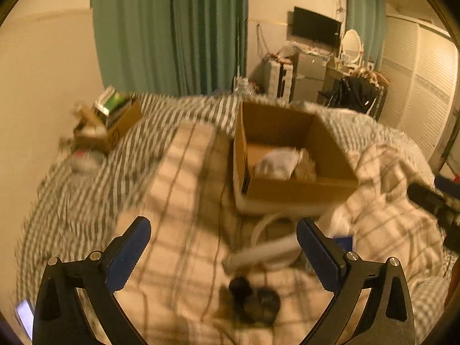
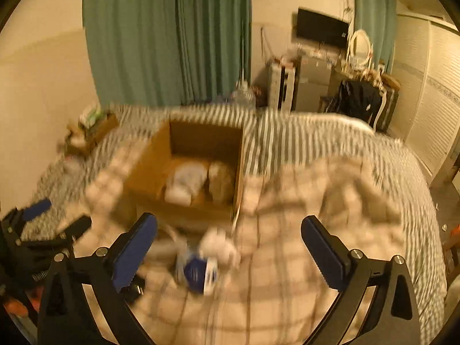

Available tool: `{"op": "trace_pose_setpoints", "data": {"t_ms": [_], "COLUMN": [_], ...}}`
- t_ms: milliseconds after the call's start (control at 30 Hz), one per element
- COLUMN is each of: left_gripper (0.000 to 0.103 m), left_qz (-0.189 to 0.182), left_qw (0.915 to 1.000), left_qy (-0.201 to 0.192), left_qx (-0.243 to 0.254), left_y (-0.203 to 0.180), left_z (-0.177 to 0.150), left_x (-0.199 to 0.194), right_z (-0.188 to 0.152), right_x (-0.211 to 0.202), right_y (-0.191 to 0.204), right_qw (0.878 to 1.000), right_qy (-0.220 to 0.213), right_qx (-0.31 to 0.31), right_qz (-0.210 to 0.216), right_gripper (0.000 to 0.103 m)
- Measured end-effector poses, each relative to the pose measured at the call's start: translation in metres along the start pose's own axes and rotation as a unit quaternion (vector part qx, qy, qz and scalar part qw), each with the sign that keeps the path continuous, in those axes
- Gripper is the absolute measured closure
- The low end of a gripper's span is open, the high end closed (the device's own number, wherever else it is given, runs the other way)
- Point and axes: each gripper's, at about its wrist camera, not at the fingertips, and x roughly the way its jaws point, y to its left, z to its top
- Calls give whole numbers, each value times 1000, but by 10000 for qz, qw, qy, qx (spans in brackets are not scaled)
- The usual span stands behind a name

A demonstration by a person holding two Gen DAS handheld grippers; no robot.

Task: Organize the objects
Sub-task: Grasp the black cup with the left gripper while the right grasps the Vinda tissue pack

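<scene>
Both grippers, left gripper (image 1: 223,240) and right gripper (image 2: 229,237), gape wide, gripping nothing. Blue-white pack (image 2: 198,273) on checked blanket (image 2: 287,273) (blurred), just before open cardboard box (image 2: 149,172) holding white bundles.

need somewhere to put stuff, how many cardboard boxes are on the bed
2. An open cardboard box sits mid-bed on the plaid blanket, with pale items inside. A smaller box, filled with books or packets, sits at the far left edge by the wall. Others may be hidden.
</scene>
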Motion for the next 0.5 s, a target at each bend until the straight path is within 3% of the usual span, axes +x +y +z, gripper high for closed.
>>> {"op": "trace_pose_setpoints", "data": {"t_ms": [167,367,500], "left_gripper": [0,0,0], "left_qz": [73,-263,-263], "left_qw": [9989,9954,9939], "left_qy": [469,809,934], "left_qx": [30,451,517], "left_y": [-2,-23,-28], "left_z": [-50,-64,-72], "left_x": [27,47,56], "right_z": [-33,-40,-43], "right_x": [36,53,64], "right_y": [0,-7,-11], "right_qw": [9987,9983,9971], "right_qy": [505,564,683], "right_qx": [-45,123,293], "right_qz": [26,59,182], "right_gripper": [3,3,3]}}
